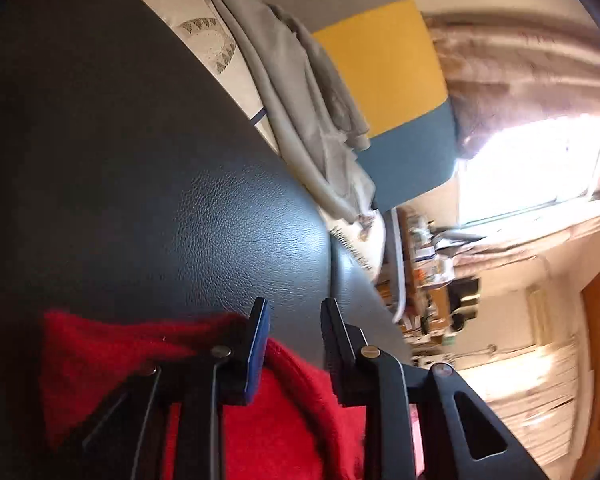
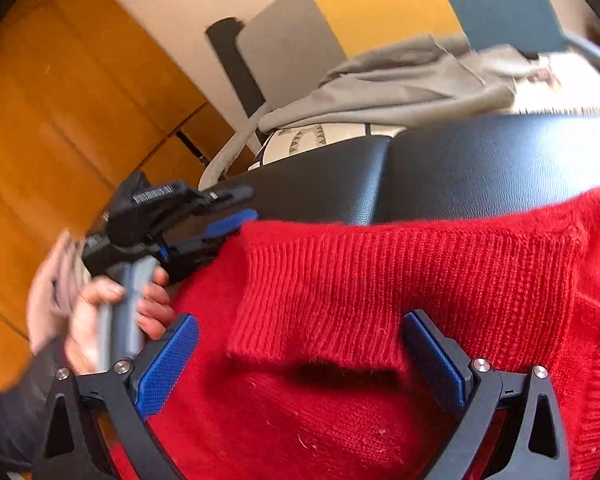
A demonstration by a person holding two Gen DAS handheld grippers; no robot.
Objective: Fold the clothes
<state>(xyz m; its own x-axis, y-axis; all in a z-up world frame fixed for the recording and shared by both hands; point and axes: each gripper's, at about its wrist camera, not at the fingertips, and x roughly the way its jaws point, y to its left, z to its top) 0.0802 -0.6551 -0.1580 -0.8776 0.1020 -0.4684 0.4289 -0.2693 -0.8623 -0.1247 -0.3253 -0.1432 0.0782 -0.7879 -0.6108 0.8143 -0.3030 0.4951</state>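
On black leather seat: red sweater, ribbed cuff folded across. Right gripper spread wide over it, gripping nothing. Left gripper at sweater's edge, jaws apart, empty.

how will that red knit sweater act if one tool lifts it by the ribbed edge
The fuzzy red knit sweater will probably flop and drape, since it already lies in soft folds. Its ribbing looks stretchy, so the edge may sag. It may slide easily on the smooth black leather cushion.
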